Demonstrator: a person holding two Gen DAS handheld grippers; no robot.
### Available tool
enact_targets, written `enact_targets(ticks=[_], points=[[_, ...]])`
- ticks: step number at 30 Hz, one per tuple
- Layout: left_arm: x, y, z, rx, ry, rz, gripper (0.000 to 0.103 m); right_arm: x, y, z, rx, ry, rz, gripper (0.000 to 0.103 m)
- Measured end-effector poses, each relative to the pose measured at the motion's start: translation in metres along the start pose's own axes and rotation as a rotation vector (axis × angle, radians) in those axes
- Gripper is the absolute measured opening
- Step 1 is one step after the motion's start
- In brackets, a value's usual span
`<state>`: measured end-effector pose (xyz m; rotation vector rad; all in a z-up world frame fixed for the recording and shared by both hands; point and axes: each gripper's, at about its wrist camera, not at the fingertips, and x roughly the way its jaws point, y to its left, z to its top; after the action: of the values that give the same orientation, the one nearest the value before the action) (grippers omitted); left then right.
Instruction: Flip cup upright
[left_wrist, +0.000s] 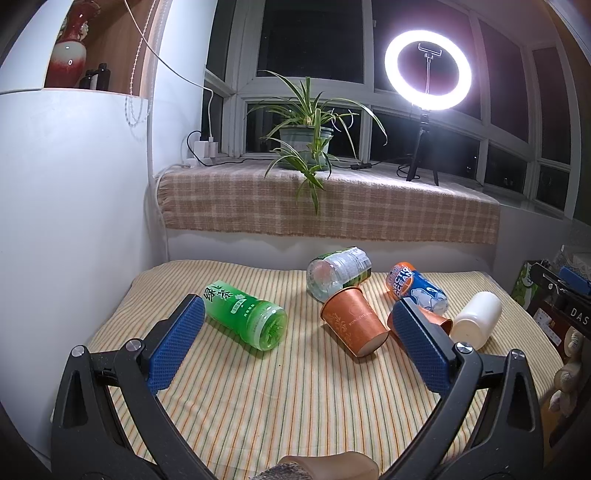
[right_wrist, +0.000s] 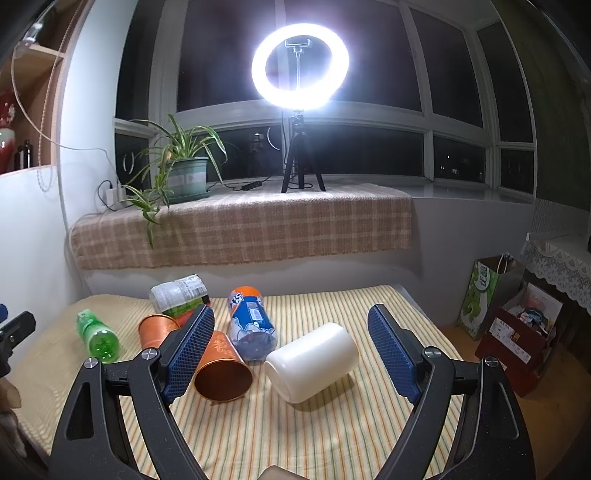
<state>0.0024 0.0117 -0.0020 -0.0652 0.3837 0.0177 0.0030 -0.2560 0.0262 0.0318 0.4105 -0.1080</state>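
Observation:
Several cups lie on their sides on a striped cloth (left_wrist: 258, 398). A white cup (right_wrist: 312, 363) lies between and just beyond my right gripper's (right_wrist: 291, 319) open fingers; it also shows in the left wrist view (left_wrist: 476, 320). An orange cup (left_wrist: 352, 321) lies ahead of my open, empty left gripper (left_wrist: 295, 308), its base toward me. A second orange cup (right_wrist: 221, 367) lies by the right gripper's left finger, mouth toward me; in the left wrist view (left_wrist: 439, 321) the right finger partly hides it.
A green bottle-cup (left_wrist: 245, 317), a clear labelled cup (left_wrist: 338, 273) and a blue-orange cup (left_wrist: 415, 286) also lie on the cloth. Behind stand a checked ledge (left_wrist: 325, 206), a plant (left_wrist: 306, 136) and a ring light (left_wrist: 427, 70). Boxes (right_wrist: 517, 332) stand at the right.

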Motion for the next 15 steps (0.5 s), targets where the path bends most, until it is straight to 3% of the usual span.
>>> enact_targets(ticks=[15], points=[[-0.0006,-0.0032,-0.0009,0.001,0.0,0.001,0.103,0.0012,-0.0003,-0.001,0.002,0.006,-0.001,0.085]])
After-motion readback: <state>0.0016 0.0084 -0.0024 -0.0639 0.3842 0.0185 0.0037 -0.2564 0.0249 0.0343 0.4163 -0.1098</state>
